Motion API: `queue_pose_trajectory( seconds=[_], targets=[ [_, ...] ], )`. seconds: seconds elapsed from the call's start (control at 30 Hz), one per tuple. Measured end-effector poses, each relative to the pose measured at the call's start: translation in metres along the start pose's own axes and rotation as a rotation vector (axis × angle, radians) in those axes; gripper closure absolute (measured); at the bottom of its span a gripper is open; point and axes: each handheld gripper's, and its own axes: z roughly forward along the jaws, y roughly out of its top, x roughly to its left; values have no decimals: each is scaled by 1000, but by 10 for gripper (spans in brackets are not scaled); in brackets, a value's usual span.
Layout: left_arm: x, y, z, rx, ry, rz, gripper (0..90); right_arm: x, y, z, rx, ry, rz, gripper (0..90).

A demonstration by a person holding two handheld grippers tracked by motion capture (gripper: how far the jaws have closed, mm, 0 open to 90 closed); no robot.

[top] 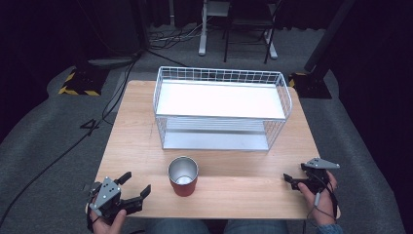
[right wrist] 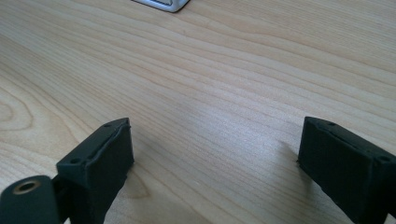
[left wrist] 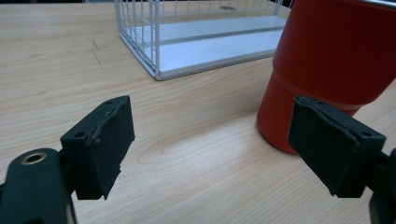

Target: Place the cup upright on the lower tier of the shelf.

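A red metal cup (top: 183,175) with a shiny steel inside stands upright near the table's front edge, in the middle. My left gripper (top: 137,183) is held low at the front left corner, its jaws spread wide and empty. In the left gripper view the cup (left wrist: 327,60) rises just beyond the right-hand jaw, and bare wood lies across my left gripper (left wrist: 210,140). My right gripper (top: 290,180) rests at the front right, well apart from the cup. Its own view has my right gripper (right wrist: 215,154) open over bare wood.
A white wire basket (top: 221,74) with two shelves stands at the back middle of the wooden table (top: 141,141); its near corner (left wrist: 154,51) is behind the cup. Cables, a stand base and chair legs lie on the grey floor beyond.
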Motion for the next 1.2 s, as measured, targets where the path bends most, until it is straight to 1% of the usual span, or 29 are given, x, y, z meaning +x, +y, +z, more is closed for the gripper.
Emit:
queue_pose_trajectory(
  seconds=[0.07,0.1,0.13,0.17,0.2,0.23,0.27,0.3,0.33,0.37,0.4,0.43,0.47,0.5,0.53,0.57,0.67,0.83,0.87,0.93,0.97,1.0,1.03,1.07,1.13,1.17,1.2],
  targets=[
    [-7,0,-2,-9,8,8,152,0,0,0,0,0,0,105],
    [-7,0,-2,-9,8,8,152,0,0,0,0,0,0,105],
    [-11,0,-3,-12,7,10,152,0,0,0,0,0,0,105],
    [-11,0,-3,-12,7,10,152,0,0,0,0,0,0,105],
    [-15,0,-5,-13,6,15,152,0,0,0,0,0,0,105],
    [-15,0,-5,-13,6,15,152,0,0,0,0,0,0,105],
    [-19,0,-6,-15,5,28,152,0,0,0,0,0,0,105],
    [-19,0,-6,-15,5,28,152,0,0,0,0,0,0,105],
    [-24,-1,-6,-14,0,38,152,0,0,0,0,0,0,105],
    [-24,-1,-6,-14,0,38,152,0,0,0,0,0,0,105],
    [-28,-1,-6,-16,-8,50,151,0,0,0,0,0,0,105],
    [-28,-1,-6,-16,-8,50,152,0,0,0,0,0,0,105],
    [-32,-1,-5,-14,-15,63,151,0,0,0,0,0,0,105],
    [-32,-1,-5,-14,-15,63,151,0,0,0,0,0,0,105],
    [-35,-1,-3,-14,-25,79,152,0,0,0,0,0,0,105],
    [-35,-1,-3,-14,-25,79,152,0,0,0,0,0,0,105],
    [-41,-1,3,-6,-47,88,152,0,0,0,0,0,0,105],
    [-47,0,9,-1,-59,90,151,0,0,0,0,1,-1,106],
    [-49,0,11,0,-68,91,151,0,0,0,0,2,-2,106],
    [-53,0,16,6,-72,86,152,0,0,0,1,3,-2,106],
    [-53,0,16,6,-72,86,152,0,0,0,1,3,-2,106],
    [-56,0,19,14,-82,88,152,0,0,0,0,2,-2,106],
    [-56,0,19,14,-82,88,151,0,0,0,1,3,-2,106],
    [-60,0,24,21,-99,93,152,0,0,0,0,2,-1,106],
    [-63,0,30,29,-104,96,152,0,0,0,0,3,-2,106],
    [-63,0,30,29,-104,96,152,0,0,0,0,3,-2,106],
    [-66,0,35,43,-114,104,151,0,0,0,-1,2,-1,106]
  ],
)
